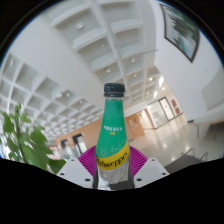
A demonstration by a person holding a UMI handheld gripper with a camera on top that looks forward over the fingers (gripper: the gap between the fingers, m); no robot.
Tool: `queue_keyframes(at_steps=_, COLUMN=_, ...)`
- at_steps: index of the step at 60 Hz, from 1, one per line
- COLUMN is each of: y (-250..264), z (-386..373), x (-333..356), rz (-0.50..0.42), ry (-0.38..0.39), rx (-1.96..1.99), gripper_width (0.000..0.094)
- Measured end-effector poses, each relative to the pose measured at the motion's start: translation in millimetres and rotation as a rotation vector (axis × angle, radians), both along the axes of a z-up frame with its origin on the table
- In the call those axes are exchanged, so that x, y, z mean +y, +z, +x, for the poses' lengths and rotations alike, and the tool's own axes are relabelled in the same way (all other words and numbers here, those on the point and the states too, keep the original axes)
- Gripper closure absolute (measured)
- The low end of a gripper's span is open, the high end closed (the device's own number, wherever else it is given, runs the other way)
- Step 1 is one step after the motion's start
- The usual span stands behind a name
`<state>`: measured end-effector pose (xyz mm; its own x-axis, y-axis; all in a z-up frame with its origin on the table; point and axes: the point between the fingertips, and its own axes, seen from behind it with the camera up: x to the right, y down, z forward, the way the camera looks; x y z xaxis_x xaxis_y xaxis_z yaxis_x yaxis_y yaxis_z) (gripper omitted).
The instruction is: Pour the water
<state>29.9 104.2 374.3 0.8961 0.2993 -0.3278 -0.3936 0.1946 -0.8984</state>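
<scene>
A green Schweppes bottle with a green cap and a yellow label band stands upright between my fingers, raised against the ceiling. My gripper is shut on its lower body, and both magenta pads press against its sides. The clear lower part of the bottle sits between the fingertips. The bottle's base is hidden below the fingers.
A leafy green plant stands to the left. A white coffered ceiling with lights spans overhead. A framed picture hangs on the wall to the right. A bright hall with windows lies beyond the bottle.
</scene>
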Motion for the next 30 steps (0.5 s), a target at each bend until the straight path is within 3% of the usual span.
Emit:
queue_keyframes(at_steps=6, y=-52.3, z=38.4, x=26.6, rz=-0.06, ry=-0.14, rx=-0.235, gripper_width=0.0532)
queue_keyframes(at_steps=11, y=-126.0, z=66.2, x=45.6, rz=-0.174, ry=-0.198, rx=-0.387, gripper_width=0.0532)
queue_keyframes(at_steps=20, y=-235.5, z=101.8, x=57.7, rz=-0.374, ry=-0.2, rx=-0.533, gripper_width=0.0532)
queue_keyframes(at_steps=30, y=-302.2, z=127.6, x=50.7, rz=-0.5, ry=-0.196, rx=-0.538, gripper_width=0.0508)
